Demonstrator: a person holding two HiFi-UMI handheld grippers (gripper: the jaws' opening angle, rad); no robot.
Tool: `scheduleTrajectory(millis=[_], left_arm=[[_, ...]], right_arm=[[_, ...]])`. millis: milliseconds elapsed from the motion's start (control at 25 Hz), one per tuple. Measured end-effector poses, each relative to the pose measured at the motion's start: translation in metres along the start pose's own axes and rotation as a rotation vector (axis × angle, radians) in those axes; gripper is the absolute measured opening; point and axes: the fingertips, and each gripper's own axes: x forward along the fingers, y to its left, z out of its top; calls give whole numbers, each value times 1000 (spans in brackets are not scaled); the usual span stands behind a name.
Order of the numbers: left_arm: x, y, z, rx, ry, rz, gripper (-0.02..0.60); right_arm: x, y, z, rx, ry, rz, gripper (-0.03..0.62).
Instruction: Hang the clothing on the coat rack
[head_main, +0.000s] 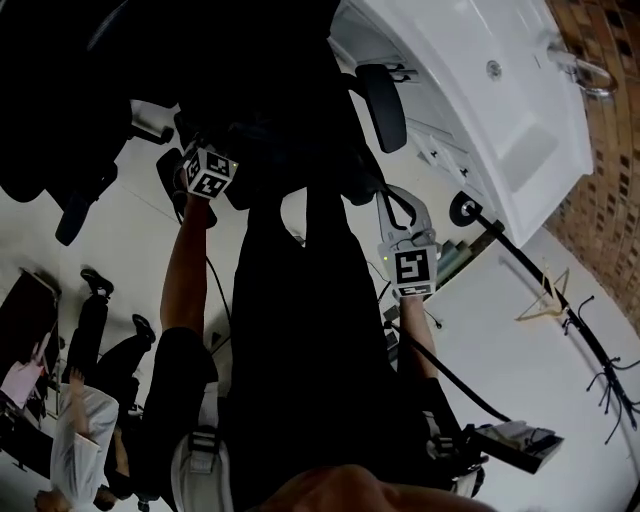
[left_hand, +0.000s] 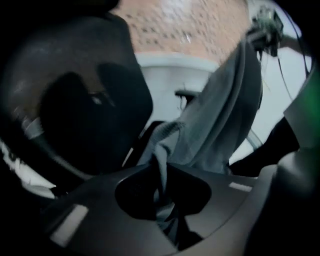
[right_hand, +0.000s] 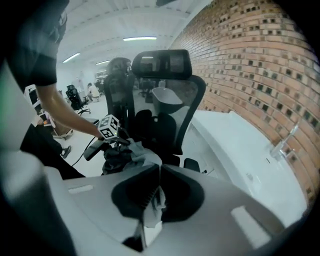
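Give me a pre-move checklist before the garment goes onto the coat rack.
1. Grip of left hand-held gripper on garment: ok, fabric is pinched between its jaws.
2. Grip of right hand-held gripper on garment: ok, jaws are shut on cloth.
3. Sight of coat rack: ok, at the head view's right.
4. Free hooks on it: ok, nothing seems to hang there.
5. Garment clear of office chair: cannot tell.
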Motion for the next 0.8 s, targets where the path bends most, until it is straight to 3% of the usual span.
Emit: scheduleTrajectory(millis=[80,200,320,400,520,640,800], left_arm=[[-60,22,25,-152,-217,36,35],[-179,44,80,-351,-644,27,34],[-291,50,126,-399,-985,-28,34],[-353,46,161,-363,-1172,-103,32],[-428,27,223,-213,-1380,-218,32],[-481,-3,282,-86,-1511,-335,33],[-513,-64,341,-7,-1623,-542,34]], right_arm=[[-9,-10,10,77,-44,-41,9],[-31,-23,26,240,-145,-95,9],[-68,-33,46,375,-304,-156,9],[-104,-41,61,441,-416,-205,9],[-177,-57,86,494,-600,-275,9],[-264,-73,100,488,-756,-358,9],[-383,-81,87,459,-946,-504,8]])
